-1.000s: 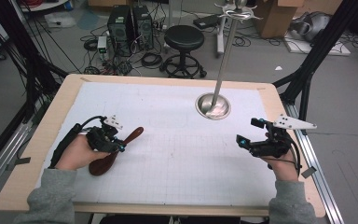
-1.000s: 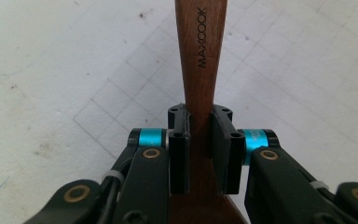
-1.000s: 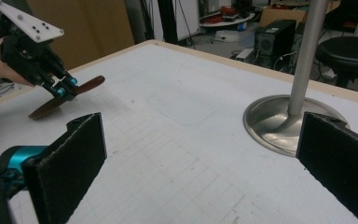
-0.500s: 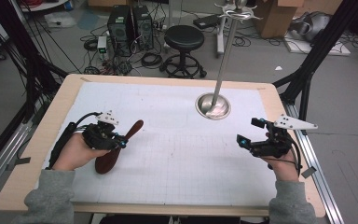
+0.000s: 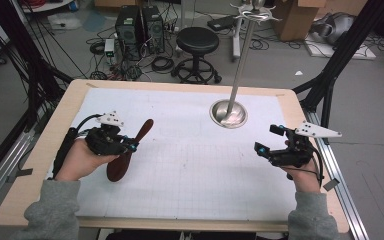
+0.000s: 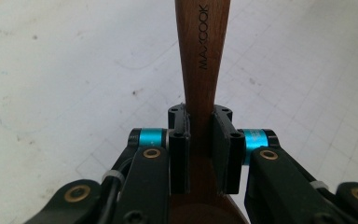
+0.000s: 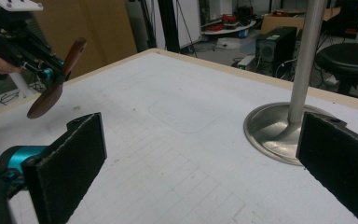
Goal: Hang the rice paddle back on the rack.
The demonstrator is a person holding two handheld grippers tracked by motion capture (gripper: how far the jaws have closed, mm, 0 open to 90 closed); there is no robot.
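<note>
Here the left gripper (image 5: 130,145) clamps a dark brown wooden spatula (image 5: 129,151) by its handle; the right gripper (image 5: 268,140) gapes wide, empty.

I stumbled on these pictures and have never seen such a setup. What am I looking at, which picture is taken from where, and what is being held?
No robot here: a person at a table holds a two-jaw tool in each hand. The high view looks down from above the person's side; the other two come from cameras riding on each tool, looking along its black jaws.

The left tool is shut on a dark wooden spoon; its own view shows the jaws pinching the handle, which is stamped with a brand name. In the right tool's view the spoon appears lifted off the table.

The right tool is open and holds nothing.

A metal stand, a round base with a tall pole, rests on the table's white gridded sheet.
</note>
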